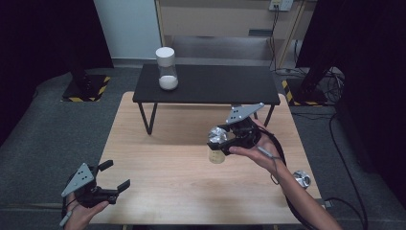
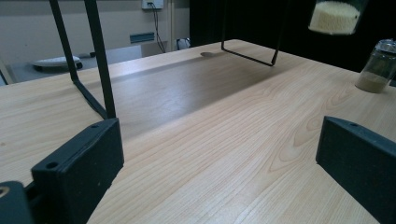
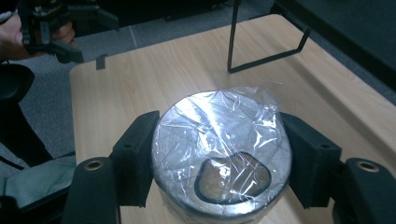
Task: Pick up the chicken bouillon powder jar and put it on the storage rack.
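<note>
Right gripper with its jaws closed on a small jar, gripping it at the top, which is covered in crinkled clear film. The jar holds a tan powder and hangs clear above the wooden counter, in front of the black shelf that stands on the counter's far half. A taller white-lidded jar sits on the shelf's left end. A loose metal lid lies at the counter's edge, nearer the person than the held jar and to its right. Left gripper, jaws open and holding nothing, rests at the counter's near left edge, well apart from the jar. For a clean carry, the jar should be kept upright, moved slowly, and the grip held firm on the slippery film.
</note>
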Demonstrator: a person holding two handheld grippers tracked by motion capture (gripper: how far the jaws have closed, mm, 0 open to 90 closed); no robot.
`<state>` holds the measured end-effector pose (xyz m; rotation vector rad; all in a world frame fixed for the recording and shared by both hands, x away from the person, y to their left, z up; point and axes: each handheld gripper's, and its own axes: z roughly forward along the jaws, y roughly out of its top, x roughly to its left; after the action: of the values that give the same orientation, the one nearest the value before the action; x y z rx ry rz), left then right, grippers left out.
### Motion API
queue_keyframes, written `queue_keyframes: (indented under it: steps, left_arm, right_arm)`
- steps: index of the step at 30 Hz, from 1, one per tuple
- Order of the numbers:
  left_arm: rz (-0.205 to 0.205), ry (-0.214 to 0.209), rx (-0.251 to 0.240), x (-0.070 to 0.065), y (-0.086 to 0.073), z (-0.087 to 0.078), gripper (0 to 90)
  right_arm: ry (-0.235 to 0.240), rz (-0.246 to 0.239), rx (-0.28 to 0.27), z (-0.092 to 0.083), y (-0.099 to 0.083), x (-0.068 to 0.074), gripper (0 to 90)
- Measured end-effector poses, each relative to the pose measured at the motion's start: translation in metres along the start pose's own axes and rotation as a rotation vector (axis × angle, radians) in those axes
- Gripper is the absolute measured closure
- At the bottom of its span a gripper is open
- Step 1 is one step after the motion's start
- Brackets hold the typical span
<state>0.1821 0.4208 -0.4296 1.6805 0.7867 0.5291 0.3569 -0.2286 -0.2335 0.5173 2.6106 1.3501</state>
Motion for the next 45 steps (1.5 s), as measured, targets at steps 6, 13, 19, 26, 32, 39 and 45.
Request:
queue_keyframes:
  steps: [6,13,19,26,32,39,45]
  left_arm:
    - [-0.001,-0.001,-0.001,0.0,0.0,0.0,0.0]
    - [-0.002,-0.003,-0.002,0.001,-0.001,0.0,0.0]
    - [-0.003,-0.004,0.0,0.001,0.0,0.0,0.0]
    - [-0.003,-0.005,0.0,0.001,0.0,0.0,0.0]
    - [-0.006,-0.006,0.001,0.001,0.0,0.0,0.0]
    - [-0.005,-0.007,0.003,0.001,0.0,0.0,0.0]
    - [-0.004,-0.009,0.005,0.001,0.0,0.0,0.0]
  right_arm:
    - [-0.013,-0.009,0.002,-0.003,0.023,-0.004,35.2]
    - [-0.032,-0.015,0.003,-0.005,0.045,-0.008,35.2]
    - [-0.035,0.0,0.004,-0.002,0.061,-0.018,35.2]
    - [-0.071,0.027,0.011,0.001,0.078,-0.026,35.2]
    - [-0.113,0.067,-0.001,0.002,0.088,-0.034,35.2]
    - [-0.158,0.1,-0.015,0.002,0.1,-0.042,35.2]
    - [-0.212,0.148,-0.021,0.006,0.111,-0.049,35.2]
